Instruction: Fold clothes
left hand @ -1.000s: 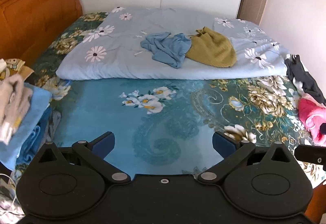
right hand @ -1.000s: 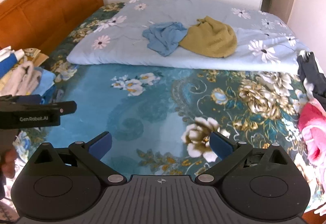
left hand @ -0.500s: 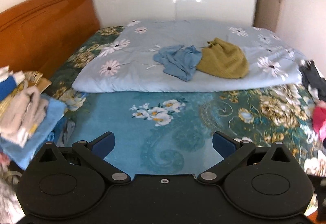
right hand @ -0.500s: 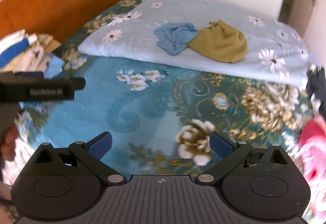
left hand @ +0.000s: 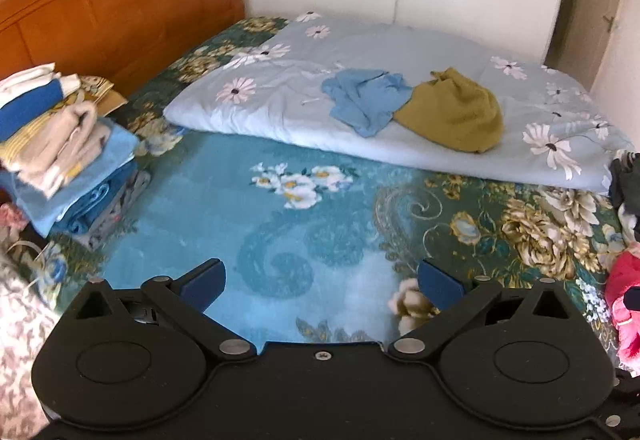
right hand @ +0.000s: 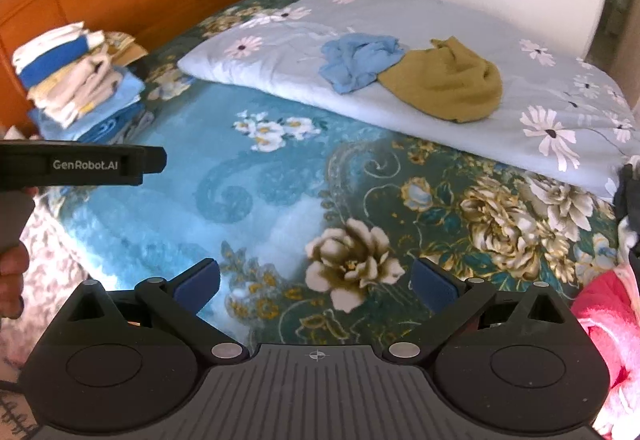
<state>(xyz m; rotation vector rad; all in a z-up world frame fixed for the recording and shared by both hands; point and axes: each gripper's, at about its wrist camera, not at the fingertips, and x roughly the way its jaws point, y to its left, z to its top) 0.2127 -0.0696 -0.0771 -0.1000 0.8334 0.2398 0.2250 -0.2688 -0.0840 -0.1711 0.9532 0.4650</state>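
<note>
Clothes are lying in three spots on the bed (left hand: 224,208): a folded stack (left hand: 60,152) by the headboard (left hand: 120,8), a crumpled blue garment (left hand: 360,100) touching a mustard one (left hand: 456,112) on the pale quilt (left hand: 260,108), plus dark & pink items (right hand: 604,324) bunched at the right edge. Left gripper (left hand: 320,280) & right gripper (right hand: 316,278) are hovering over the bare blanket w/ nothing between them, jaws of both standing wide apart. A hand (right hand: 12,280) is gripping the left tool's handle. Looks like a between-garments moment, w/ a stack already folded and several pieces unfolded. Next move prob. calls for reaching to one loose piece, pinching an edge or corner, and dragging it onto the open blanket to spread flat. Which piece, can't say.
</note>
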